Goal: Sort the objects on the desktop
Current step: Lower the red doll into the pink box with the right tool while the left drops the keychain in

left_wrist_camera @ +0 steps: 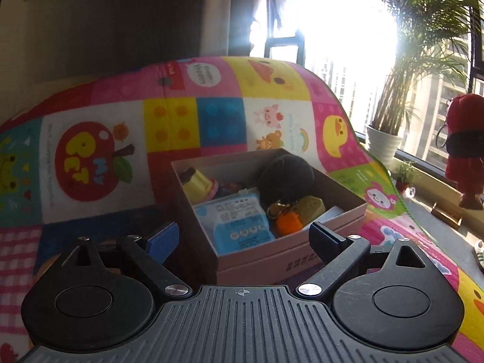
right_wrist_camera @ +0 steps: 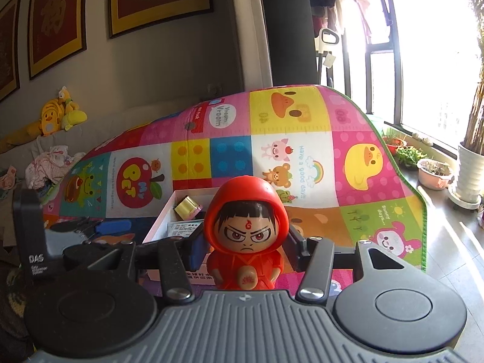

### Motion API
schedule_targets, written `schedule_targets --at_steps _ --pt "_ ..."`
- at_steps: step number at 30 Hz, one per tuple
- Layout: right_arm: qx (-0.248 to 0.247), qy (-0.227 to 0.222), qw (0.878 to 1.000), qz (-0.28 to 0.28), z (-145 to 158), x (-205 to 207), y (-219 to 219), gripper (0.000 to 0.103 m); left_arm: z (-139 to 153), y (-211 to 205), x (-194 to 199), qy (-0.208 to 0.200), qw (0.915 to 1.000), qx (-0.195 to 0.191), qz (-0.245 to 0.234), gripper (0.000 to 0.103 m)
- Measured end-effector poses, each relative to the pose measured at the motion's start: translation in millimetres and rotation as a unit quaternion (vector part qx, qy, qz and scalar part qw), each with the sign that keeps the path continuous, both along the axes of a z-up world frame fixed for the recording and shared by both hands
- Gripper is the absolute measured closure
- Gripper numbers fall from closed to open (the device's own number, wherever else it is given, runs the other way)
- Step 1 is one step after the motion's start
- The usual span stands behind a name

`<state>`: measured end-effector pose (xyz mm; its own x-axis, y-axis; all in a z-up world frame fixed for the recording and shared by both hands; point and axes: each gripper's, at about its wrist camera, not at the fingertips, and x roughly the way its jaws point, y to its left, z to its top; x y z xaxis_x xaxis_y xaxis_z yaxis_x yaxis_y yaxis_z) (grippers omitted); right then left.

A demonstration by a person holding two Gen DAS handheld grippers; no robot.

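Note:
A cardboard box (left_wrist_camera: 287,252) sits on the colourful play mat. It holds a blue wipes packet (left_wrist_camera: 239,220), a black fuzzy ball (left_wrist_camera: 286,175), a yellow cup (left_wrist_camera: 198,186), and an orange and olive keychain (left_wrist_camera: 295,214). My left gripper (left_wrist_camera: 242,239) is open and empty just in front of the box. My right gripper (right_wrist_camera: 245,248) is shut on a red hooded figurine (right_wrist_camera: 246,236), held upright in the air near the box (right_wrist_camera: 160,220). The figurine also shows at the right edge of the left wrist view (left_wrist_camera: 464,148).
The play mat (left_wrist_camera: 169,127) covers the table and rises behind it. Potted plants (right_wrist_camera: 435,172) and a tall palm in a white pot (left_wrist_camera: 382,143) stand by the window on the right. Yellow plush toys (right_wrist_camera: 57,115) lie on the sofa at the left.

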<state>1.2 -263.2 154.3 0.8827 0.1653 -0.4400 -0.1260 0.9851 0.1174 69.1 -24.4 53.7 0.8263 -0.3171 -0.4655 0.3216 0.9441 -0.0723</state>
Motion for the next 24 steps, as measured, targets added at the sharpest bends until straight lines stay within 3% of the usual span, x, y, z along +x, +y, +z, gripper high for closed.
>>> schedule_targets --at_steps 7,11,15,21,24 --pt "0.018 0.037 0.998 0.043 11.1 58.0 26.8 0.052 -40.8 42.9 -28.5 0.055 0.9964 -0.045 0.047 0.006" --pt "0.054 0.101 0.992 0.060 3.5 112.7 46.9 0.052 -46.7 55.4 -37.7 0.044 0.9944 -0.082 0.051 0.005" --pt "0.079 0.180 0.979 0.045 -26.1 162.6 66.1 0.052 -44.3 58.7 -42.0 0.026 0.9937 -0.099 0.047 0.003" --pt "0.024 0.242 0.970 0.011 -69.6 204.9 86.9 0.050 -44.4 62.2 -40.7 0.028 0.9919 -0.116 0.043 0.003" --pt "-0.016 0.209 0.978 0.000 -64.4 199.7 89.3 0.038 -45.4 65.8 -39.9 0.032 0.9904 -0.127 0.045 0.002"
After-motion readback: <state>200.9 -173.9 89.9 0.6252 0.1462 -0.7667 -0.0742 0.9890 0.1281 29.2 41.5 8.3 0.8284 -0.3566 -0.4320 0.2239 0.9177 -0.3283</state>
